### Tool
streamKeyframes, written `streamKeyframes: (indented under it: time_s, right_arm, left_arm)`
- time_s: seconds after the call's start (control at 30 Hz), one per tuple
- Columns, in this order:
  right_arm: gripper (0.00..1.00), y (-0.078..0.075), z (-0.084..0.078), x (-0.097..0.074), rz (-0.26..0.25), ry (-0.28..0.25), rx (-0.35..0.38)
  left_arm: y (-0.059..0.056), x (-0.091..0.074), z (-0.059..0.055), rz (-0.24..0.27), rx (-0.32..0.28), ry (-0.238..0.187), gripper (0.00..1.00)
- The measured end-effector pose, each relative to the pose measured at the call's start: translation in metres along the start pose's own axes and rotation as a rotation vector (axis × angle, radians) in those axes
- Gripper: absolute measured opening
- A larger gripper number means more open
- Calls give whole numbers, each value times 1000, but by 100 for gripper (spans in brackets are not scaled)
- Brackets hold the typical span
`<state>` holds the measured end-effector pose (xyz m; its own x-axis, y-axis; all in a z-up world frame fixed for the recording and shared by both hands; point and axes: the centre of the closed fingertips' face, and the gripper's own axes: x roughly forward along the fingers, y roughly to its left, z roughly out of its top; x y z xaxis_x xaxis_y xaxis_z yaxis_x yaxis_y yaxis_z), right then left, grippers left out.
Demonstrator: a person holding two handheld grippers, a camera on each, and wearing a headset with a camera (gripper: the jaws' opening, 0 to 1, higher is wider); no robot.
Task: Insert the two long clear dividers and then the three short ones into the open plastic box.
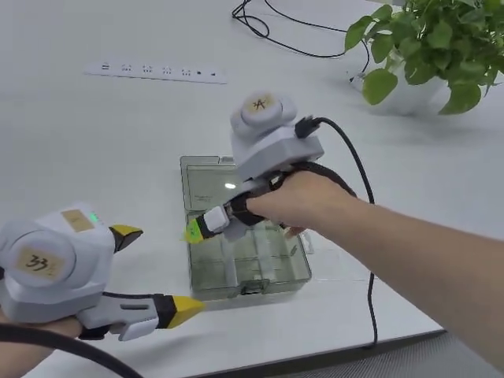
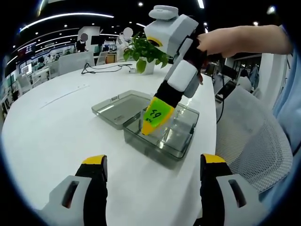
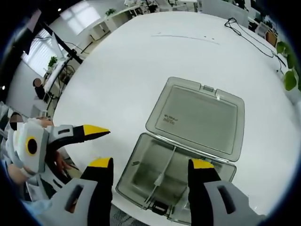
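Note:
The clear grey plastic box (image 1: 287, 276) lies open on the white table, its lid (image 1: 206, 183) folded flat behind it. Thin clear dividers (image 1: 229, 260) stand inside; their number is hard to tell. My right gripper (image 1: 197, 230) hangs over the box's left part, jaws pointing down. In its own view the right gripper (image 3: 150, 165) is open over the box (image 3: 141, 165), with a divider (image 3: 165, 170) running along the inside. My left gripper (image 1: 157, 272) is open, left of the box near the table's front edge. From there the left gripper (image 2: 153, 162) faces the box (image 2: 181, 143).
A white power strip (image 1: 153, 72) lies at the far left of the table. A potted plant (image 1: 429, 47) stands at the back right beside black cables (image 1: 260, 24). The right gripper's cable (image 1: 364, 205) trails over the table's front edge (image 1: 315, 358).

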<state>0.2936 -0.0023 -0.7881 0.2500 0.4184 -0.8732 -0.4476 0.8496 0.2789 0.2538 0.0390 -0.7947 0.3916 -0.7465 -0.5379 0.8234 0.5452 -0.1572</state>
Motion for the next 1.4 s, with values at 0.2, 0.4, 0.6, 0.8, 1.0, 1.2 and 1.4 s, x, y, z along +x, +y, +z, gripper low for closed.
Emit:
streamKeyframes:
  time_s: [0.2, 0.4, 0.6, 0.8, 1.0, 1.2, 1.4]
  right_arm:
    - [84, 7, 13, -5, 15, -92, -36]
    - [100, 5, 26, -6, -7, -201, -133]
    - [100, -5, 31, -2, -7, -218, -129]
    - [100, -4, 32, -10, 7, -254, -134]
    - [100, -12, 28, -23, 34, -300, -131]
    - [99, -30, 26, -39, 65, -366, -222]
    - [100, -48, 19, -52, 81, -408, -278]
  left_arm:
    - [-1, 0, 2, 2, 7, 1, 82]
    - [-3, -1, 3, 5, 4, 0, 82]
    - [-4, -2, 2, 9, 7, 6, 82]
    - [-4, -3, 2, 15, 8, 13, 82]
    - [-5, -4, 7, 29, -5, 8, 82]
    - [-5, -8, 14, 53, -18, -5, 81]
    - [-4, -10, 16, 84, -28, -6, 81]
